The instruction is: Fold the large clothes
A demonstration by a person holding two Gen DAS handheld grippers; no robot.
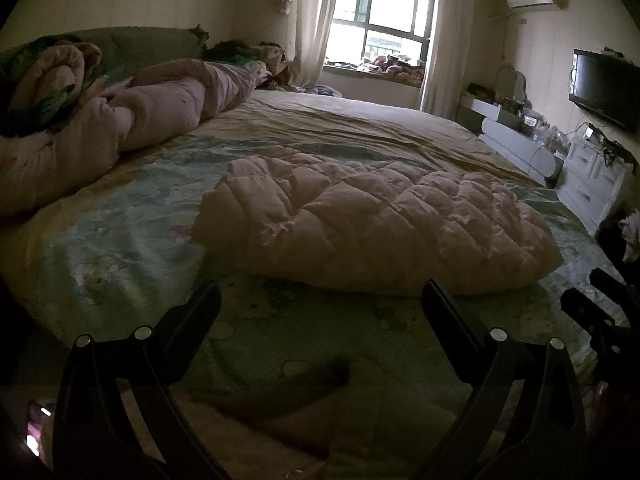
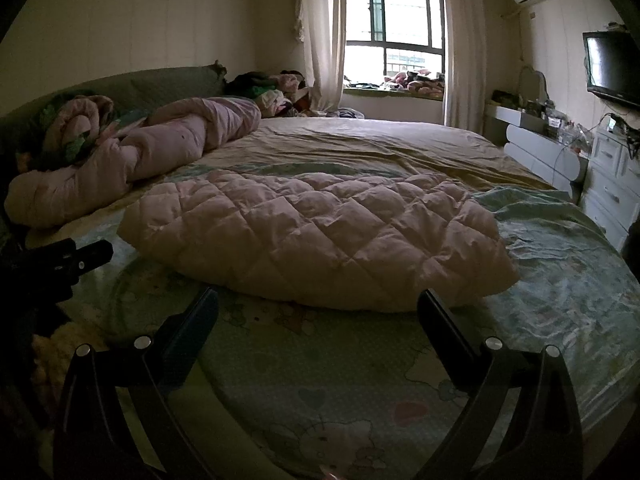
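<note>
A pale pink quilted padded garment lies folded in a thick flat bundle on the bed; the right wrist view shows the same garment just beyond the fingers. My left gripper is open, a short way in front of the bundle's near edge, nothing between its fingers. My right gripper is open too, close before the near edge and holding nothing. Each gripper shows at the other view's edge: the right gripper at the right, the left gripper at the left.
A rolled pink duvet and a floral quilt lie along the green headboard at the left. White drawers and a cluttered shelf stand at the right under a wall television. A curtained window is at the back.
</note>
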